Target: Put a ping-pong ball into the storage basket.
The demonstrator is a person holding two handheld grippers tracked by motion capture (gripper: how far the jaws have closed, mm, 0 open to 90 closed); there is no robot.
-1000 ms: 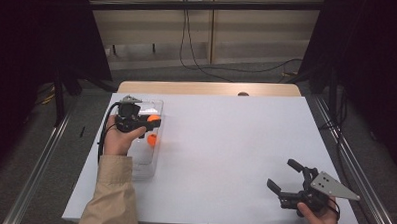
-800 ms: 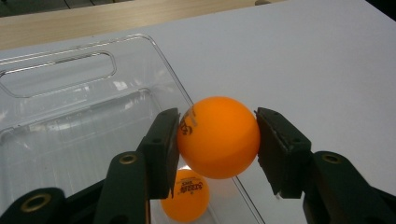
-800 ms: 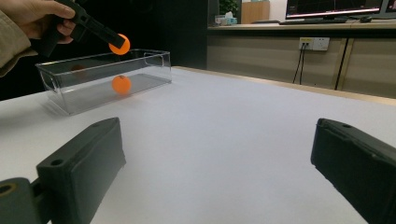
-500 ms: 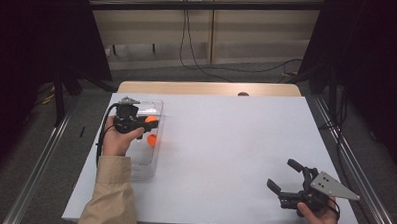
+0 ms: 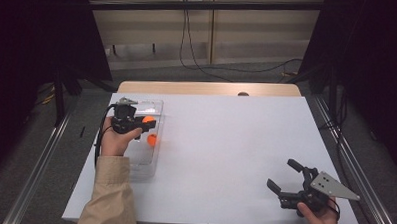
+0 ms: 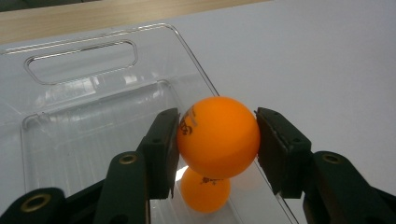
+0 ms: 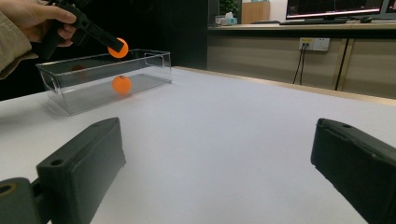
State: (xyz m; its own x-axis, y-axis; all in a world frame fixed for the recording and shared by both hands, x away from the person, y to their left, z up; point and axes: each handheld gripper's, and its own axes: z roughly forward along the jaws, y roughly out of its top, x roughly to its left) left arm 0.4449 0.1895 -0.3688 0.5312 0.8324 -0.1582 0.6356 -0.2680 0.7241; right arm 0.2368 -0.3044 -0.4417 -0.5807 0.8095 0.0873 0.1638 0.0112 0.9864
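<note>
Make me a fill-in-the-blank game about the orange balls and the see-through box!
1. The left gripper is shut on an orange ____.
2. A second orange ball lies inside the clear ____.
3. The right gripper has its jaws ____ and holds nothing.
4. The clear box stands on the ____ table.

Missing words: ball; box; open; white

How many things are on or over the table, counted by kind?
Orange balls: 2, one gripped above the box, one inside it
Clear plastic box: 1
Grippers: 2, left gripper and right gripper
Total: 5
</note>
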